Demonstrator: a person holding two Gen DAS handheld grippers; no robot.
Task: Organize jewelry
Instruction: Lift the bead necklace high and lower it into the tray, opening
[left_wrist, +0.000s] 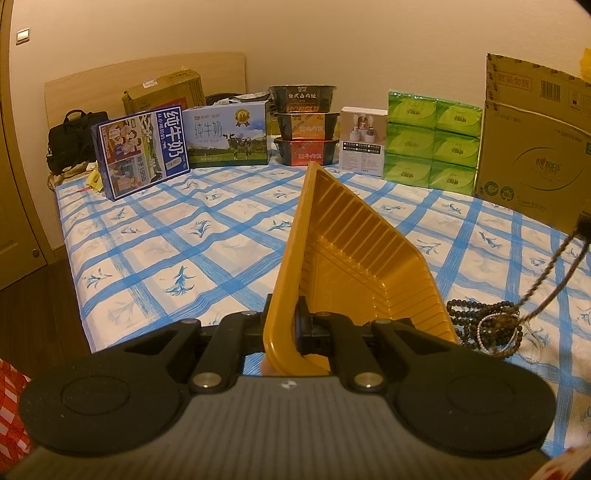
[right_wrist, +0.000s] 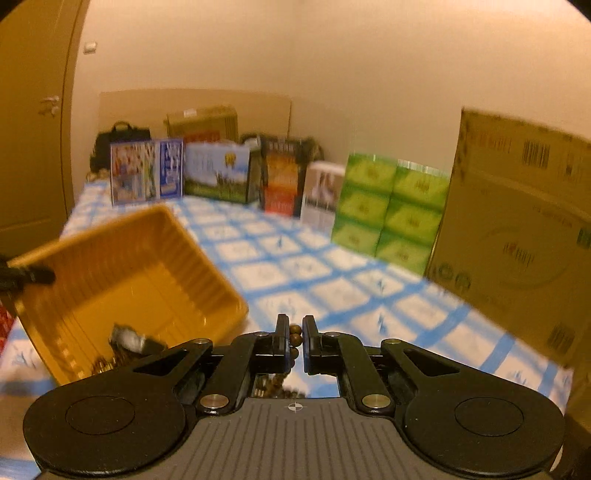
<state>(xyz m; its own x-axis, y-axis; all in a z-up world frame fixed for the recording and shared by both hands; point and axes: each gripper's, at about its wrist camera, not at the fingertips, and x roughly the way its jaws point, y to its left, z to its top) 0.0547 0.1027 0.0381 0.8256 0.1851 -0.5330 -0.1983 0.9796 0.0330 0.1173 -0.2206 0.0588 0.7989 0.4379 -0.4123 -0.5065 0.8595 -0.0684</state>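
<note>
My left gripper is shut on the rim of a yellow ribbed plastic tray and holds it tilted up on edge over the blue-checked cloth. The tray also shows in the right wrist view, with a watch and some gold pieces in its low corner. My right gripper is shut on a string of brown wooden beads that hangs below it. A pile of dark beads and a pearl strand lies on the cloth right of the tray, with a braided cord rising from it.
Along the far edge of the table stand milk cartons, stacked food bowls, a white box, green tissue packs and a large cardboard box. A black bag sits at far left.
</note>
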